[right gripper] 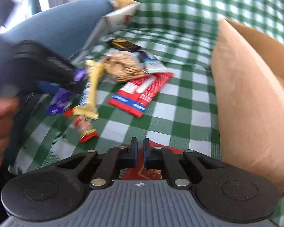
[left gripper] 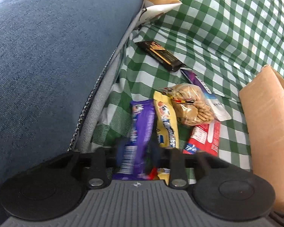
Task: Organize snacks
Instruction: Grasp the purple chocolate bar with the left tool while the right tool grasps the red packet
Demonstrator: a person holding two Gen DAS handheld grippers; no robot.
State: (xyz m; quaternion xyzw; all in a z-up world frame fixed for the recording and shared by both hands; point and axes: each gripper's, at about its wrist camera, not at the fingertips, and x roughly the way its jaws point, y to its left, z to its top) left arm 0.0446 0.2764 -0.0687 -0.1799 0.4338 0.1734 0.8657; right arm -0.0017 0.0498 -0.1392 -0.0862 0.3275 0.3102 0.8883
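Purple foil was what I was after: the purple packet lay lengthwise between the fingers of my left gripper, close against the edge of the blue cushion. The jaws stood only narrowly apart around it, and the blur there was too heavy for me to tell whether the pads actually bit on the wrapper or merely flanked it.

Touching its right side lay the yellow packet. Beyond that came the clear bag of biscuits, with the red packet below it. The dark bar sat further off, alone on the green-checked cloth. The cardboard box stood open at the right, well apart from the heap, and I judged that was where the snacks belonged.

My right gripper was closed to a sliver, with a red wrapper showing beneath it; whether any of it was pinched I could not tell.

To do this pick well, I reckoned I should centre the purple packet across its narrow width and close squarely on it. The fingertips had to stay clear of the yellow neighbour so that it did not come along. Slippery foil would want a firm grip near the middle, not at a crimped end. A straight lift before crossing to the box would keep the heap from being dragged.
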